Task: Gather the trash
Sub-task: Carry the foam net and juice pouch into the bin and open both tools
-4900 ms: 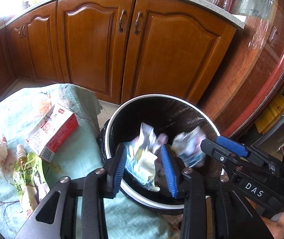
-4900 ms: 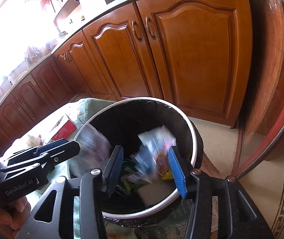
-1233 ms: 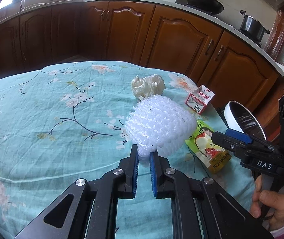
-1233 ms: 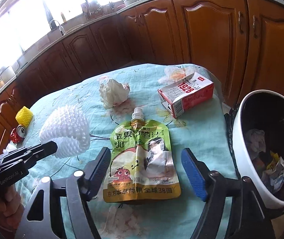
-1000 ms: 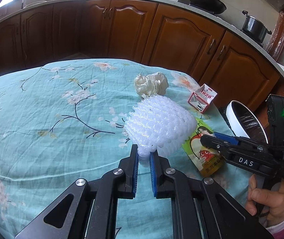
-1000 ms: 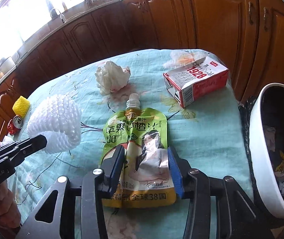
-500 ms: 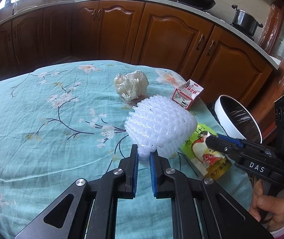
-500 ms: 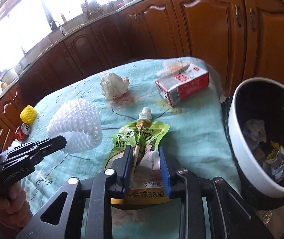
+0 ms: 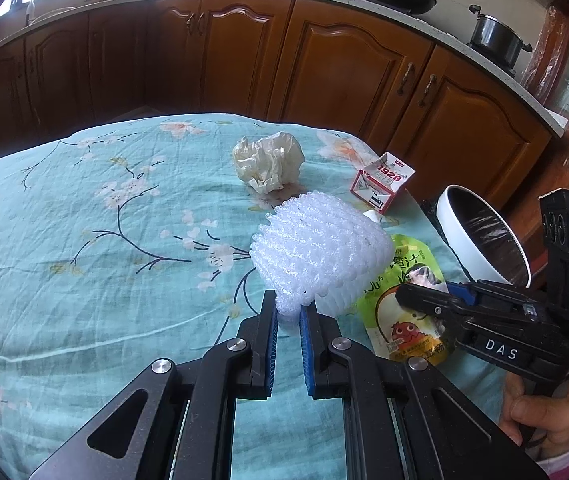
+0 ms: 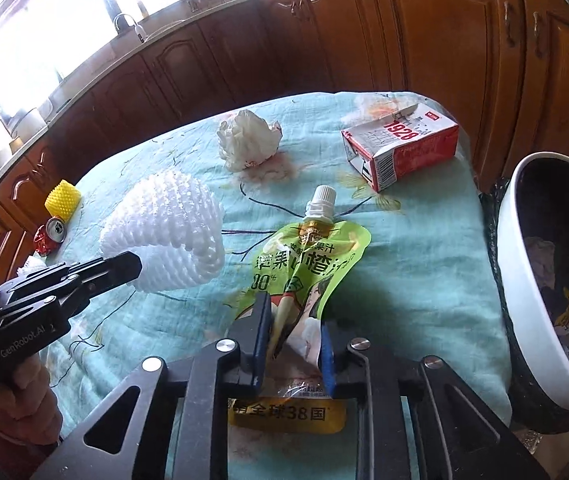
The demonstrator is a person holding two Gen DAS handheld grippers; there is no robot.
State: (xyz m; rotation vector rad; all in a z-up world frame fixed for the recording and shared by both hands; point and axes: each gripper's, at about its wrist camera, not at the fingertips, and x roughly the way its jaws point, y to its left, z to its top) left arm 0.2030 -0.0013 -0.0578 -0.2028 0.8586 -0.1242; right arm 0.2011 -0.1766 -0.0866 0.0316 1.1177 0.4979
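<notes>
You're working over the teal floral cloth (image 9: 84,240), and everything here is placed off that. Your left gripper (image 9: 288,320) is clamped tight on the bottom edge of the white foam fruit net (image 9: 320,248), holding it up just above the cloth near its right side. Your right gripper (image 10: 294,320) is closing its jaws on the green juice pouch (image 10: 308,256), and the pads are already pinching the pouch's middle so it's buckling up between them. The pouch's white cap is pointing toward the far edge of the cloth, while its yellow bottom end is lying flat under the gripper.

Still sitting on the cloth: a crumpled paper wad (image 10: 248,140) toward the far side, a red and white carton (image 10: 404,144) lying at the far right corner, plus a yellow foam net (image 10: 62,198) and a crushed can (image 10: 50,234) over by the left edge. The trash bin (image 10: 512,280) is standing just off the cloth's right edge, with some scraps already in it.
</notes>
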